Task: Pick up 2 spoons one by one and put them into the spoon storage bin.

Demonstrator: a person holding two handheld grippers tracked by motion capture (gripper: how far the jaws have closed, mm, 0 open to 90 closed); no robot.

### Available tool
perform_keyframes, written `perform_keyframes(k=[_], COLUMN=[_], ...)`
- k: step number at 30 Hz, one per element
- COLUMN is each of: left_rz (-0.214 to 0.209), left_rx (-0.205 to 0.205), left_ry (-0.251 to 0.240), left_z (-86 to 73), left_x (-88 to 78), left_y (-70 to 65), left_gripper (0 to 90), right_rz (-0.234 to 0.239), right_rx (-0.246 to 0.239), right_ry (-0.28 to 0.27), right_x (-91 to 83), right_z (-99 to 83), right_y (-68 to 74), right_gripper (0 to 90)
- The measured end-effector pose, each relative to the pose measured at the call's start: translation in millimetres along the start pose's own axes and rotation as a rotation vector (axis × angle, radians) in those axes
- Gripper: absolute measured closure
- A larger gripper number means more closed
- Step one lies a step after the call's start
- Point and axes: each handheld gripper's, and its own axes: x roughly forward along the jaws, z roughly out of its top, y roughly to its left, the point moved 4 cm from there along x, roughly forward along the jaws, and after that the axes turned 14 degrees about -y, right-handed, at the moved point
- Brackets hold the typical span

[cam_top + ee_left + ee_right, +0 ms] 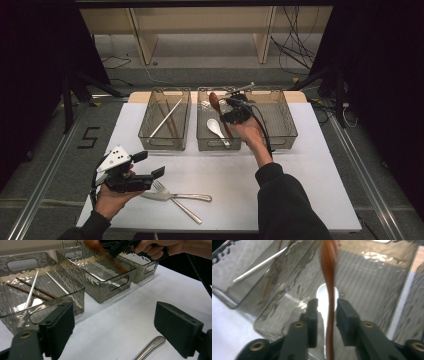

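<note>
Spoon (329,277), brown wood, hangs betw. right gripper (327,315) jaws, which stand parted w/ daylight each side of handle, over middle bin (202,142); white spoon (216,128) lies below. Left gripper (113,330), jaws wide apart on nothing, rests above table (280,185); fork (176,200) and knife (176,196) just beside it.

A lab recording rig is indicated: black curtains (35,60), loose cables (295,45), floor rails (40,190), a taped "5" (89,137).
</note>
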Motion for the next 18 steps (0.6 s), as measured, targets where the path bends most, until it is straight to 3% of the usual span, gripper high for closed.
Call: perform_keyframes(k=[5, 9, 11, 13, 18], left_rz=[0.005, 0.005, 0.008, 0.009, 0.012], left_rx=[-0.004, 0.000, 0.000, 0.001, 0.002], left_ry=[-0.005, -0.002, -0.002, -0.003, -0.003], left_z=[0.3, 0.1, 0.2, 0.2, 0.3], left_x=[-0.7, -0.6, -0.4, -0.4, -0.8], left_y=[0.8, 0.9, 1.1, 1.1, 2.3], left_gripper=[16.4, 16.4, 16.4, 16.4, 16.4], right_rz=[0.035, 0.121, 0.180, 0.211, 0.291], right_rx=[-0.028, -0.077, -0.125, -0.171, -0.226], right_ry=[-0.009, -0.032, -0.020, -0.015, -0.009], right_x=[-7.8, -20.8, -28.6, -36.1, -52.0], right_z=[1.4, -1.4, -6.3, -11.9, -30.5], right_y=[6.7, 22.5, 33.8, 44.4, 68.1], right_gripper=[60.6, 52.1, 47.5, 43.8, 38.4])
